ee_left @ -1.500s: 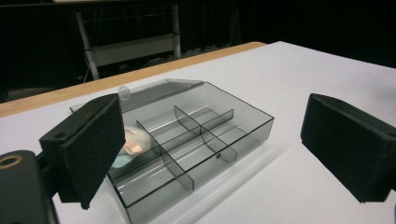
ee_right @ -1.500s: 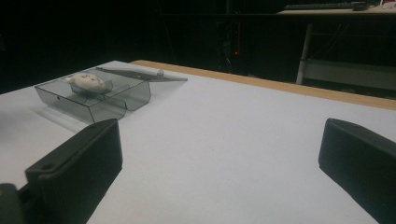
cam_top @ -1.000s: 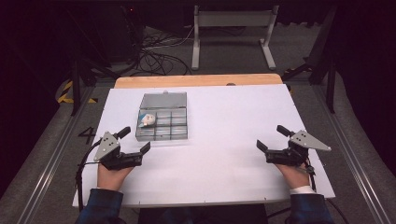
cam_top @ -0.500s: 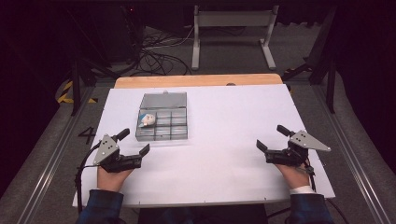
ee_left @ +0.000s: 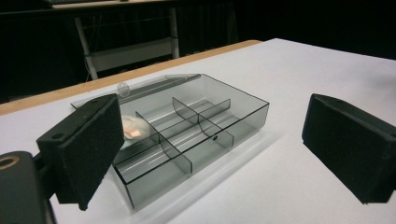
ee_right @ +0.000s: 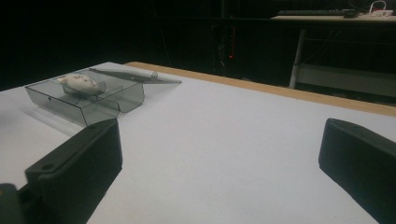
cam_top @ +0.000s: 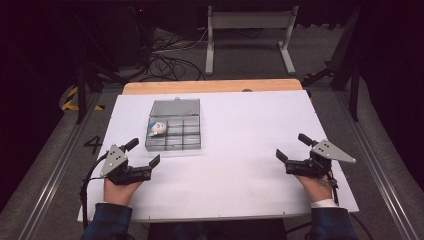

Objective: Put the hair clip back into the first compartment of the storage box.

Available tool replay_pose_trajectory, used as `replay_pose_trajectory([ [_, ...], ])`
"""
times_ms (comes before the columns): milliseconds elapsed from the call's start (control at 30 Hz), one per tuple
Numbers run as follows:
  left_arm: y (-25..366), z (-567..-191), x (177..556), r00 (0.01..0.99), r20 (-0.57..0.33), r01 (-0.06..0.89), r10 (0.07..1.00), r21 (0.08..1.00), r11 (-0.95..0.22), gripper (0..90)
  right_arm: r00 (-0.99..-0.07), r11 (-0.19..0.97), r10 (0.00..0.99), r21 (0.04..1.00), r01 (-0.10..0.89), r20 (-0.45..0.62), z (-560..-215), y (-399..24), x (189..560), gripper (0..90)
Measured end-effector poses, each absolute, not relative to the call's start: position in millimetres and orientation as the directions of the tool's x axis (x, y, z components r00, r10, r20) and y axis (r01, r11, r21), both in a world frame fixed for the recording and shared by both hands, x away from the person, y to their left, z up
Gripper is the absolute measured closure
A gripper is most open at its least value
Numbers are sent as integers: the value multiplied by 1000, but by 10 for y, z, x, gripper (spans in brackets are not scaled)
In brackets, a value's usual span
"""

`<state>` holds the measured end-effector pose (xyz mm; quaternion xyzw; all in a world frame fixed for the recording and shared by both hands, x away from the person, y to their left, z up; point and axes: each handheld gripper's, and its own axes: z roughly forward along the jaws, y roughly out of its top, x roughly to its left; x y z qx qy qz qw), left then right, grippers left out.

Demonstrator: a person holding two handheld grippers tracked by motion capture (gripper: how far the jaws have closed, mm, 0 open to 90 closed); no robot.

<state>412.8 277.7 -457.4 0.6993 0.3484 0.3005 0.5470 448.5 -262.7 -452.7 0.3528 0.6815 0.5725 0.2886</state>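
The white table (cam_top: 235, 165) lies bare over most of its surface, which leaves both hands room to rest at its near corners, well apart from each other. Behind it a strip of wooden board (cam_top: 210, 86) shows along the far edge.

The clear box (cam_top: 173, 131) sits left of centre, toward the far half of the table, with its lid (cam_top: 175, 106) folded flat back onto the table behind it, so the compartments are open from above. Dividers split it into a grid of small cells, and that seems meant to keep small things sorted apart.

The left gripper (cam_top: 145, 159) rests on the table just near the box's front left corner, jaws spread wide and pointed toward it; in the left gripper view the box (ee_left: 187, 126) lies framed between the two pads. That placement reads as a ready pose for reaching in.

The right gripper (cam_top: 292, 148) lies far off at the right edge, jaws likewise spread and holding nothing, likely parked out of the way.

The small toy (cam_top: 158, 128), white with a bit of blue, lies in the box's far-left cell, apart from both grippers. In the right gripper view it (ee_right: 78, 81) pokes above the box wall, so it should be easy to pinch from above.
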Motion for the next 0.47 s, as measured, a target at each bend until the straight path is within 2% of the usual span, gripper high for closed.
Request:
replay_pose_trajectory([
  [467,2784,-4569,4119,576,46,160,816,973,-169,60,-583,99,812,982,164,15,-4561,-2641,4511,3],
])
